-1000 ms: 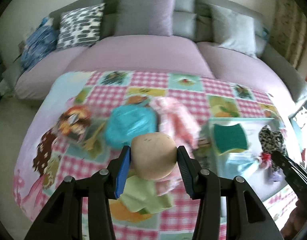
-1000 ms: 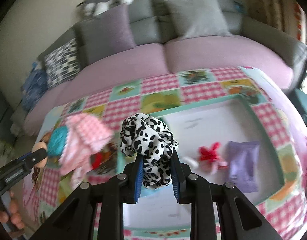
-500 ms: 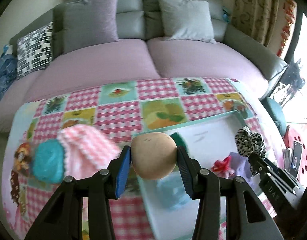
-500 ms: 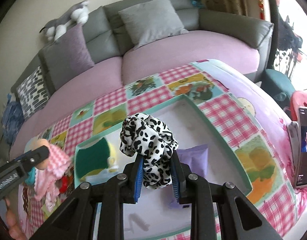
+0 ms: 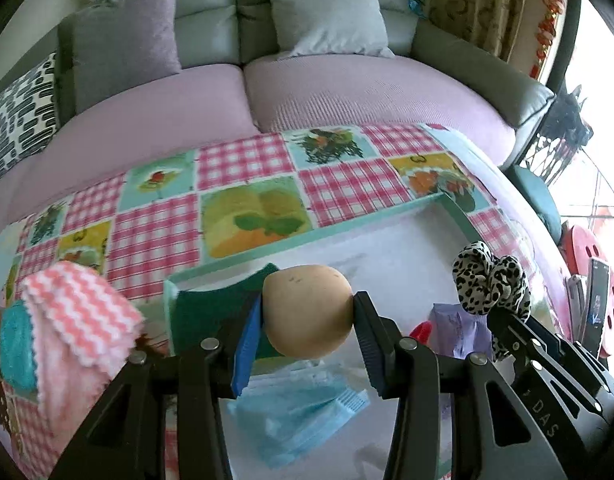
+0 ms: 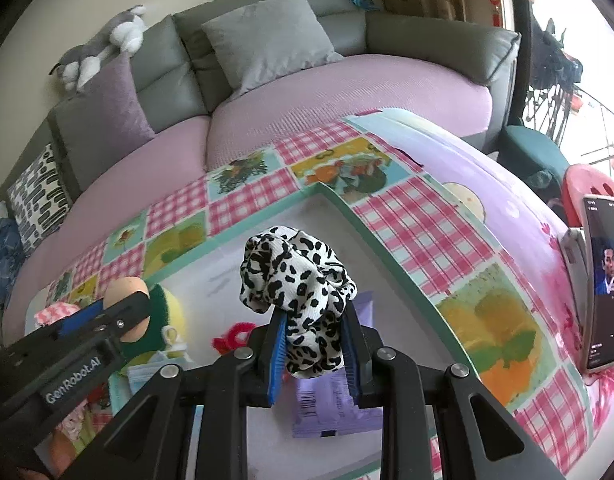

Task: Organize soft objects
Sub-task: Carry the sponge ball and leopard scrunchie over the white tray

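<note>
We note the leopard-print scrunchie (image 6: 297, 280) is crinkled cloth, and the tan ball (image 5: 307, 312) looks smooth and matt. The pink zigzag cloth (image 5: 79, 320) appears fluffy; the checked tabletop cover (image 5: 347, 188) is glossy.

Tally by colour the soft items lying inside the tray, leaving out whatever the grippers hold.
Green: 1, sponge
Blue: 1, face masks
Purple: 1, packet
Red: 1, small item, kind unclear
Total: 4 in the tray

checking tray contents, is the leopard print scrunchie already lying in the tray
No, the leopard print scrunchie is clamped in the right hand-held gripper above the tray.
</note>
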